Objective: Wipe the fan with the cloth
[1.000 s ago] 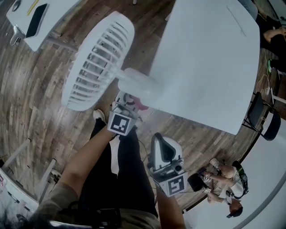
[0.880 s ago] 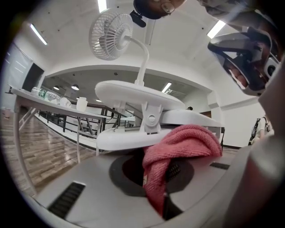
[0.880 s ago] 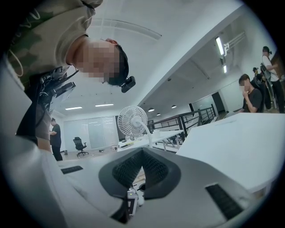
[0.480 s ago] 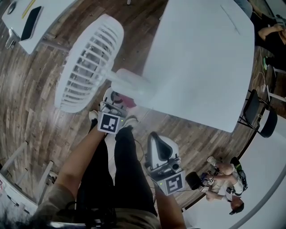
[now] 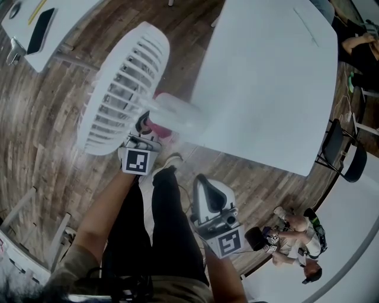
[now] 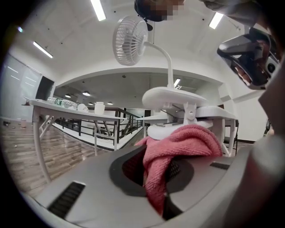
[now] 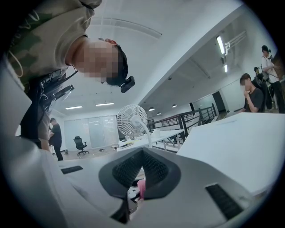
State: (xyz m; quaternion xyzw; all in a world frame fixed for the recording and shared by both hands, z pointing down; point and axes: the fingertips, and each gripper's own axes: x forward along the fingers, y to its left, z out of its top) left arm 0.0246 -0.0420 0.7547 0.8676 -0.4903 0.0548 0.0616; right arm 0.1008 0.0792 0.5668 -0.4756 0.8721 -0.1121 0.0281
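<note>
Holding the cloth (image 6: 178, 142) pinched in narrow jaws — left gripper (image 5: 144, 126), centre-left of frame | fan (image 5: 121, 89) grille just up-left of those jaws, its face slanting upper right to lower left | right gripper (image 5: 206, 184) — jaws closed, empty, lower centre, farther from the fan

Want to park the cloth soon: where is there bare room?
The large white table right of the fan looks bare across its top. Crowded: the fan's neck, where the left hand-held gripper holds the pink cloth, and the small table at upper left, carrying a black object.
</note>
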